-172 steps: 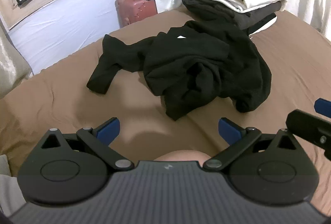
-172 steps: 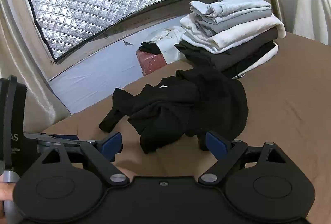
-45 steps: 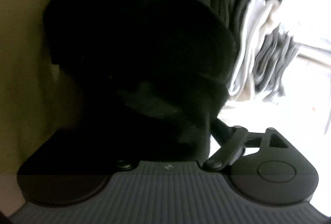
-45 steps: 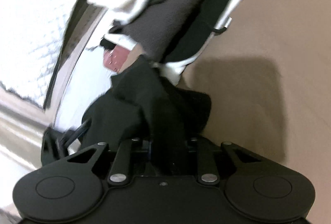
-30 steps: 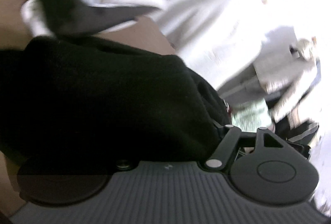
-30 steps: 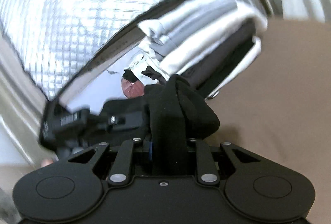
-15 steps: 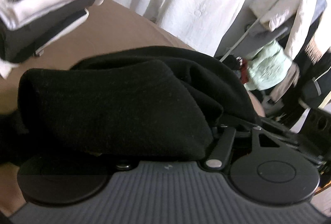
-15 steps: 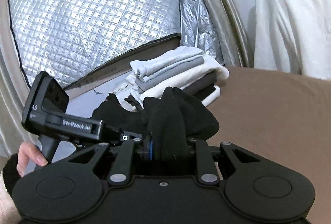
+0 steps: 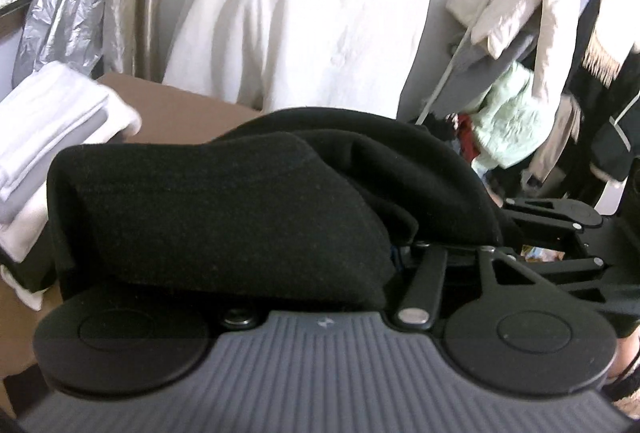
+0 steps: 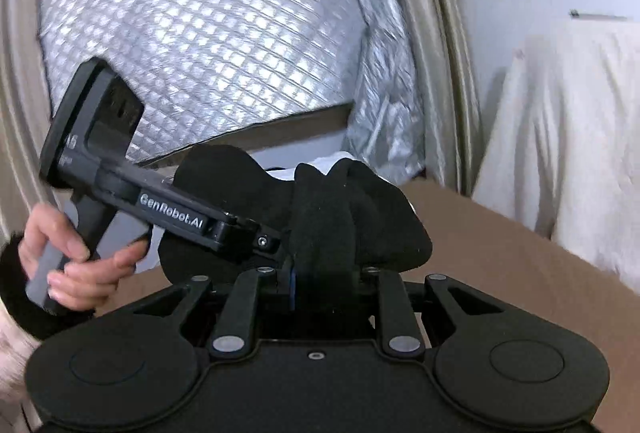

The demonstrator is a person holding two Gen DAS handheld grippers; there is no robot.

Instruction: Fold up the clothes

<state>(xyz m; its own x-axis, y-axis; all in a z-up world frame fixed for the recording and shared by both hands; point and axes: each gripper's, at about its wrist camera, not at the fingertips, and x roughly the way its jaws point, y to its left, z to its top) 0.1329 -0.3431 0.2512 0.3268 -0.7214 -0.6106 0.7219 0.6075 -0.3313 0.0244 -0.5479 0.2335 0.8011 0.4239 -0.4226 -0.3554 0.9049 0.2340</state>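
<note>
Item: black garment (image 9: 224, 217), heavy knit, bunched, held off the brown bed surface (image 10: 520, 261) between both tools. Right gripper (image 10: 324, 273): jaws drawn close together and clamped on a thick fold of the cloth, which rose in a hump above the fingers. Left gripper (image 9: 256, 273): jaws closing, with cloth draped over and between them; the fingertips themselves were buried under the fabric, so whether the pads pressed on it could not be told. In the right wrist view the left tool stood just beside and to the left, gripped by a hand (image 10: 76, 257), its nose reaching into the same bundle. Surroundings: stack of folded clothes (image 9: 52, 125) at the far left of the bed, a white draped sheet (image 9: 304, 25) behind, a quilted silver window cover (image 10: 192, 33). Step in hand, as judged: the lift and shake-out, before any fold was made. Next move, as judged, called for drawing the two grips apart to stretch the garment and find its shoulders or hem, then laying it flat on the bed clear of the stack.
</note>
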